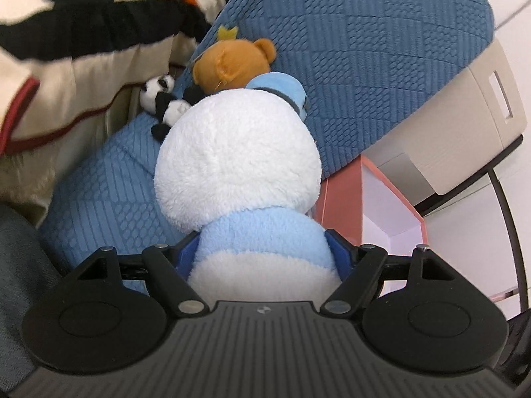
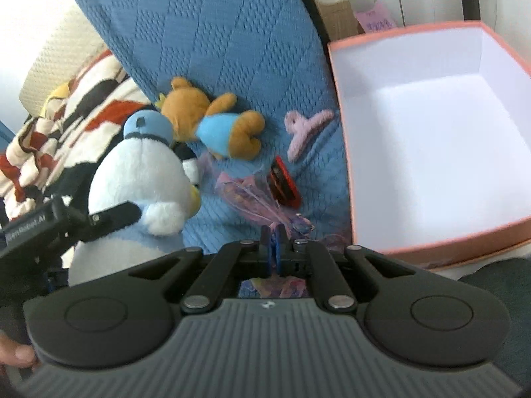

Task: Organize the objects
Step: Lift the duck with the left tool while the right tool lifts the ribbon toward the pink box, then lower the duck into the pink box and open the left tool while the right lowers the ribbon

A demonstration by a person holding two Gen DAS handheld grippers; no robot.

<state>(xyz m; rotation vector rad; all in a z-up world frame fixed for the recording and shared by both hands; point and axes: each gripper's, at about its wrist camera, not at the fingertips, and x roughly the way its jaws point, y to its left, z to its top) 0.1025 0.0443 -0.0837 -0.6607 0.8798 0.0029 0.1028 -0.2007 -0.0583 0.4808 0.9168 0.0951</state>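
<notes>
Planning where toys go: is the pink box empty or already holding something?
Empty. The right wrist view shows the box open-topped, its white floor and walls bare; its near corner is hidden.

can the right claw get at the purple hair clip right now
Probably not as is: the right claw is shut on a clear plastic bag. The purple hair clip lies uncovered on the blue cushion ahead, so nothing else blocks it.

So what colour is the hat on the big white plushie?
Light blue hat with a dark band, clearest in the right wrist view.
</notes>
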